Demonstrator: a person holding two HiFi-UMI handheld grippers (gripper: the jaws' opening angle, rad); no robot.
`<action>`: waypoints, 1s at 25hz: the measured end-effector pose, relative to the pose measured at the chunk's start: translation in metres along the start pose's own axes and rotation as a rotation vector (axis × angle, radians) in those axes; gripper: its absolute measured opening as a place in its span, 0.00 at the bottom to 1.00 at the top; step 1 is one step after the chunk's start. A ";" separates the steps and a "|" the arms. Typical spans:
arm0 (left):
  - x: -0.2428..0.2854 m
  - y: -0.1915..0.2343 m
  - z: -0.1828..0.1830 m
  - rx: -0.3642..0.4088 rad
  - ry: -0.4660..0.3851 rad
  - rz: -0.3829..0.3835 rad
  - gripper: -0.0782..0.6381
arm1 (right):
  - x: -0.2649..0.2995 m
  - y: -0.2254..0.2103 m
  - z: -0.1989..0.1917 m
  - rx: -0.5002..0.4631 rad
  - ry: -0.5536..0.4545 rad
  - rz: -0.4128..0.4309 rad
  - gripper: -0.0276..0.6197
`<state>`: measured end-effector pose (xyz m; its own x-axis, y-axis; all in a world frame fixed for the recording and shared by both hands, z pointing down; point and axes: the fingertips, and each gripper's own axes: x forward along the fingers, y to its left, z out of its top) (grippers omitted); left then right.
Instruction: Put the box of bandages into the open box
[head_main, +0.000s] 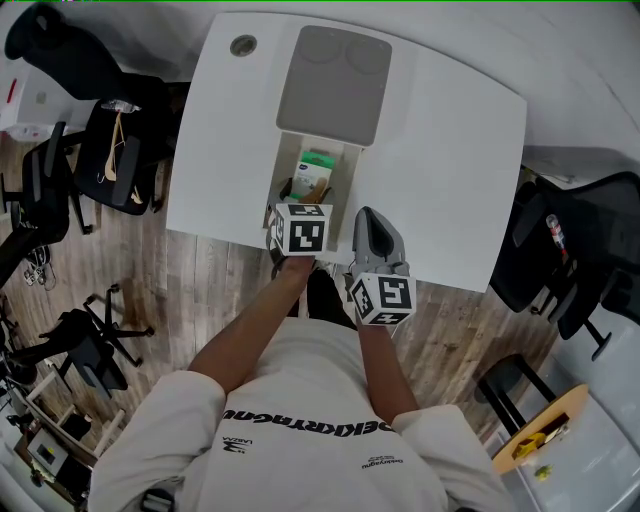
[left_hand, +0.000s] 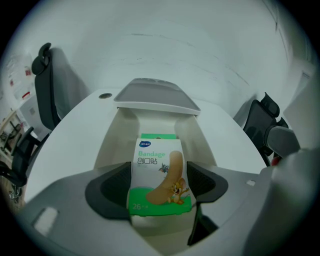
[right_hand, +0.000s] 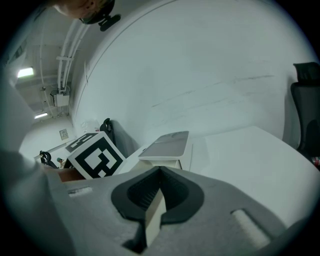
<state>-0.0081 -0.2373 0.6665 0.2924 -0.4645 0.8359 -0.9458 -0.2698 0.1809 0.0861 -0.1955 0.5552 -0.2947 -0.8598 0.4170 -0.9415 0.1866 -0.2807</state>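
The left claw (left_hand: 160, 184) is clamped on the box of bandages (left_hand: 159, 167), one dark pad against each side. We see the pack held upright, printed face to the camera, within the mouth of the open box (left_hand: 114, 142). We cannot tell whether it touches the bottom. The grey lid (head_main: 334, 85) lies folded back on the white worktop (head_main: 455, 150). The right claw (right_hand: 158, 194) has its jaws pressed together with nothing between them. It hangs at the worktop's near edge, just right of the open box.
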 end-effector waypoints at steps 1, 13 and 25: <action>0.001 0.000 -0.001 0.001 0.003 0.002 0.62 | 0.000 -0.001 -0.001 0.001 0.001 -0.001 0.04; 0.009 0.003 -0.006 -0.020 0.027 -0.002 0.62 | 0.003 -0.001 -0.005 0.009 0.009 -0.001 0.04; 0.013 -0.002 -0.008 -0.063 0.054 -0.031 0.62 | 0.002 -0.003 -0.008 0.026 0.020 0.008 0.04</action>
<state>-0.0030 -0.2361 0.6809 0.3149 -0.4098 0.8561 -0.9440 -0.2290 0.2376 0.0874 -0.1936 0.5640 -0.3058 -0.8487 0.4314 -0.9345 0.1807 -0.3068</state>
